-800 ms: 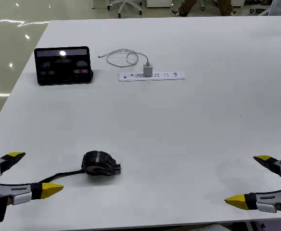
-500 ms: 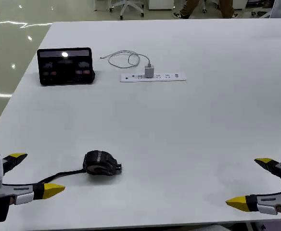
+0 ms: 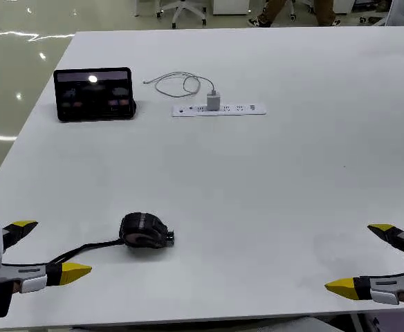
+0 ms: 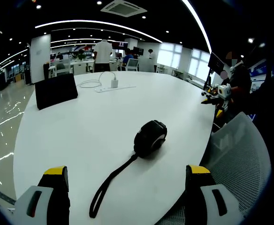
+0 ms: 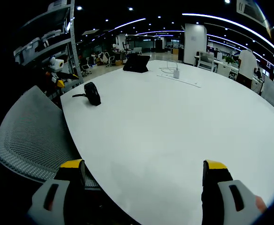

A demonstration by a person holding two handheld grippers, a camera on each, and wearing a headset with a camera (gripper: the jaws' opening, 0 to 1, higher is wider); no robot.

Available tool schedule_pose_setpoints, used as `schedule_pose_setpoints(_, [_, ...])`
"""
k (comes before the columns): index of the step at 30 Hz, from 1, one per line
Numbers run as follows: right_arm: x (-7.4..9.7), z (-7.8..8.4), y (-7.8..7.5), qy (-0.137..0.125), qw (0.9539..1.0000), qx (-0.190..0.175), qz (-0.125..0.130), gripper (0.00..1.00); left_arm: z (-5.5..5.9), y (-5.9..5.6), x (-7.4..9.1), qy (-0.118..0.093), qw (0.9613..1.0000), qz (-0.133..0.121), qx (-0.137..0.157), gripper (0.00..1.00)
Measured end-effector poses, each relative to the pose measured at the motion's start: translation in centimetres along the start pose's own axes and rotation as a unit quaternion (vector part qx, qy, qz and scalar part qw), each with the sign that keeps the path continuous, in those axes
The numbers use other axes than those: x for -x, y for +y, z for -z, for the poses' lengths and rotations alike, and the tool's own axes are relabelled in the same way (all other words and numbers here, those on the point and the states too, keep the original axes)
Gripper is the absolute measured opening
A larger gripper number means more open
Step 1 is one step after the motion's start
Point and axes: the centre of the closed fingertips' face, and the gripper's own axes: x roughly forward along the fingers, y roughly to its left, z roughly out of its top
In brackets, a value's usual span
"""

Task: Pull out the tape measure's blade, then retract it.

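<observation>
Black tape measure [image 3: 145, 232], lying at seven o'clock on the white table [image 3: 271, 173], blade apparently unpulled; left gripper [image 3: 50, 247] at eight o'clock near it and right gripper [image 3: 357, 256] at four o'clock both spread wide, empty; approach stage, next likely steadying the case and pinching the blade tip.
</observation>
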Motion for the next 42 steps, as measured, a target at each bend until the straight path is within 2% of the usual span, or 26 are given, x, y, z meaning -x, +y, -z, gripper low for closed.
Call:
schedule_pose_setpoints(10, [0.2,-0.5,-0.1,-0.008,0.9999,0.008,0.007,1.0,-0.5,-0.4,-0.1,-0.005,0.9999,0.01,-0.011,1.0])
schedule_pose_setpoints(15, [0.2,-0.6,-0.3,-0.01,0.9998,0.011,0.009,1.0,0.2,-0.2,-0.2,0.014,0.9998,0.003,-0.015,1.0])
schedule_pose_setpoints(18, [0.2,-1.1,-0.6,-0.021,0.9993,0.026,0.014,1.0,0.0,-0.5,-0.4,0.008,0.9997,0.002,-0.024,1.0])
schedule_pose_setpoints(20, [0.1,-1.7,-1.2,-0.036,0.9979,0.05,0.022,1.0,-0.3,-0.8,-0.5,0.008,0.9996,0.009,-0.026,1.0])
schedule_pose_setpoints(22, [0.0,-1.7,-1.5,-0.031,0.998,0.051,0.022,1.0,-0.7,-1.1,-0.8,0.002,0.9992,0.017,-0.035,1.0])
schedule_pose_setpoints(23, [-0.1,-1.8,-1.7,-0.029,0.998,0.051,0.023,1.0,-0.7,-1.2,-0.9,0.004,0.9989,0.02,-0.042,1.0])
schedule_pose_setpoints(24, [-0.2,-1.9,-1.8,-0.027,0.998,0.052,0.022,1.0,-0.2,-1.7,-1.0,0.023,0.998,0.039,-0.044,1.0])
schedule_pose_setpoints(25, [-0.2,-2.0,-1.9,-0.027,0.998,0.052,0.022,1.0,-0.1,-1.4,-1.1,0.026,0.9981,0.033,-0.045,1.0])
schedule_pose_setpoints(26, [-0.3,-2.2,-2.0,-0.03,0.9979,0.053,0.022,1.0,0.2,-0.9,-1.1,0.04,0.9975,0.027,-0.052,1.0])
schedule_pose_setpoints(27, [-0.3,-2.3,-2.1,-0.03,0.9977,0.056,0.022,1.0,0.1,-0.6,-1.1,0.041,0.9974,0.023,-0.054,1.0])
schedule_pose_setpoints(29, [-0.5,-2.6,-2.1,-0.031,0.9979,0.053,0.019,1.0,-0.3,-0.3,-1.1,0.041,0.9977,0.022,-0.049,1.0])
schedule_pose_setpoints(30, [-0.6,-2.6,-2.0,-0.031,0.9981,0.052,0.015,1.0,-0.6,-0.4,-1.1,0.035,0.9976,0.026,-0.054,1.0])
schedule_pose_setpoints(31, [-0.6,-2.8,-1.8,-0.033,0.998,0.053,0.008,1.0,-1.5,-0.6,-1.2,0.015,0.9964,0.035,-0.075,1.0])
schedule_pose_setpoints(32, [-0.7,-3.0,-1.7,-0.034,0.9979,0.054,0.006,1.0,-1.6,-0.6,-1.2,0.015,0.9959,0.035,-0.082,1.0])
schedule_pose_setpoints(33, [-0.8,-3.1,-1.6,-0.034,0.9979,0.055,0.003,1.0,-1.7,-0.6,-1.3,0.016,0.9957,0.035,-0.084,1.0])
schedule_pose_setpoints(35, [-1.1,-3.3,-1.4,-0.03,0.9978,0.059,0.001,1.0,-1.9,-1.1,-1.7,0.024,0.995,0.052,-0.081,1.0])
schedule_pose_setpoints(37, [-1.4,-3.6,-1.3,-0.03,0.9976,0.063,-0.003,1.0,-2.1,-1.4,-2.1,0.028,0.9935,0.061,-0.091,1.0])
schedule_pose_setpoints(40, [-1.7,-4.5,-1.1,-0.037,0.9966,0.073,-0.008,1.0,-1.7,-2.1,-2.7,0.061,0.9876,0.082,-0.119,0.99])
schedule_pose_setpoints(42, [-2.0,-4.8,-0.9,-0.039,0.9966,0.071,-0.014,1.0,-1.4,-2.3,-3.4,0.076,0.9864,0.091,-0.114,1.0])
